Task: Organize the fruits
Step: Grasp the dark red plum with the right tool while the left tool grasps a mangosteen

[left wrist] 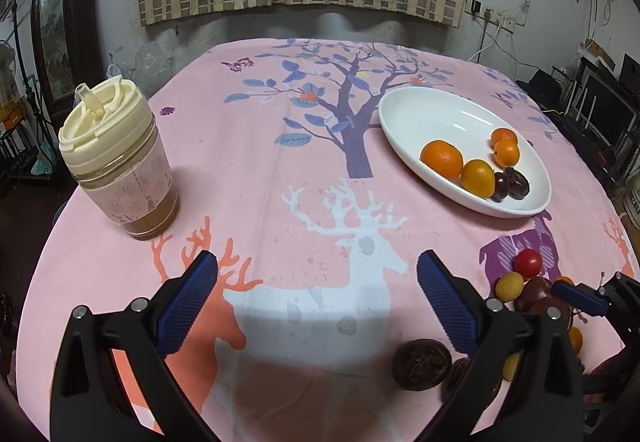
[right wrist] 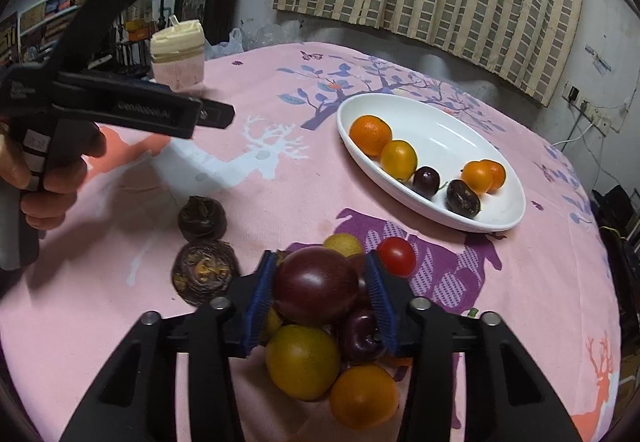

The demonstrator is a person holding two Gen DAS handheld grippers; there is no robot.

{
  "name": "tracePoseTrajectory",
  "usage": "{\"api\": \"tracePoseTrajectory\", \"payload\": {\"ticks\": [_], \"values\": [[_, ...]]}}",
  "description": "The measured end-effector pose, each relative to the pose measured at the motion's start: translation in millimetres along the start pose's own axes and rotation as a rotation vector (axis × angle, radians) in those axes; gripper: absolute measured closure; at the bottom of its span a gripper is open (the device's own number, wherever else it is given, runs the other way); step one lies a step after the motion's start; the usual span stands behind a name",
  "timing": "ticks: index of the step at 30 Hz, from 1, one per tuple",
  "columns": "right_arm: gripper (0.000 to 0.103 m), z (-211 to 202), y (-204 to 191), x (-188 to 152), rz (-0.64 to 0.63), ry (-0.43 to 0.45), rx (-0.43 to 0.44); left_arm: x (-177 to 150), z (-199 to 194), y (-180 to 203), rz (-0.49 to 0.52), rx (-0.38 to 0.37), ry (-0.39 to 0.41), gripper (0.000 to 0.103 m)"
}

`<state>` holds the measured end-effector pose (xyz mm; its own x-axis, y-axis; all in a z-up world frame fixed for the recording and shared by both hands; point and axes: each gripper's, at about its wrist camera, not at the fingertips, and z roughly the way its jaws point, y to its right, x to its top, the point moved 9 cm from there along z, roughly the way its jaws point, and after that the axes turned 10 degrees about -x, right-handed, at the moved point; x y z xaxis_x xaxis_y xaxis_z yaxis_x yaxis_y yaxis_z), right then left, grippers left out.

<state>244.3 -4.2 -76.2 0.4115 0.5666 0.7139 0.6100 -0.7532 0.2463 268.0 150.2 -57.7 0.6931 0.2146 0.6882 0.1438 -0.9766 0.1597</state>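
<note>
Since the fruits lie heaped against one another, the risks gather at the pile:
Right gripper (right wrist: pixel 320 294): jaws closed around a dark red plum (right wrist: pixel 316 290) on top of the pile by the desk's near edge, both blue pads seeming to touch its sides
Left gripper (left wrist: pixel 318 302): jaws spread wide, grasping nothing, hovering over the pink cloth near the desk's middle
Pile: yellow fruit (right wrist: pixel 302 362), an orange one (right wrist: pixel 364 396), a dark cherry (right wrist: pixel 360 336) and a cherry tomato (right wrist: pixel 397 256) crowd the plum
Slip risk: the plum looks smooth and round; a shallow pinch could squirt it out
Scatter risk: lifting may nudge neighbours, which could roll off the near edge
Dish (right wrist: pixel 472 133): white oval, toward the desk's far right, already holding oranges and dark fruits; a careless drop could knock those about
Two water chestnuts (right wrist: pixel 202 219): well left of the pile, likely undisturbed
</note>
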Motion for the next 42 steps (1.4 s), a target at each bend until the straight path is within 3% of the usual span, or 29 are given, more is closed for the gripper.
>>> {"api": "tracePoseTrajectory", "payload": {"ticks": [6, 11, 13, 15, 19, 28, 32, 42], "values": [[0.063, -2, 22, 5, 0.199, -0.023, 0.122, -8, -10, 15, 0.057, -0.075, 0.007, 0.005], [0.063, -11, 39, 12, 0.35, 0.006, 0.219, -41, -27, 67, 0.243, -0.317, -0.03, 0.005], [0.063, -13, 44, 13, 0.382, 0.014, 0.23, -59, -35, 93, 0.36, -0.386, -0.04, 0.013], [0.063, -14, 47, 13, 0.385, 0.018, 0.218, -76, -38, 114, 0.46, -0.431, -0.069, 0.028], [0.063, -13, 43, 14, 0.373, 0.014, 0.223, -98, -22, 128, 0.541, -0.394, -0.144, 0.039], [0.063, -17, 46, 15, 0.378, 0.024, 0.22, -105, -4, 117, 0.489, -0.387, -0.218, 0.048], [0.063, -17, 46, 15, 0.377, 0.026, 0.223, -105, 2, 111, 0.447, -0.392, -0.248, 0.06], [0.063, -22, 52, 16, 0.389, 0.039, 0.219, -98, -2, 109, 0.409, -0.435, -0.229, 0.061]]}}
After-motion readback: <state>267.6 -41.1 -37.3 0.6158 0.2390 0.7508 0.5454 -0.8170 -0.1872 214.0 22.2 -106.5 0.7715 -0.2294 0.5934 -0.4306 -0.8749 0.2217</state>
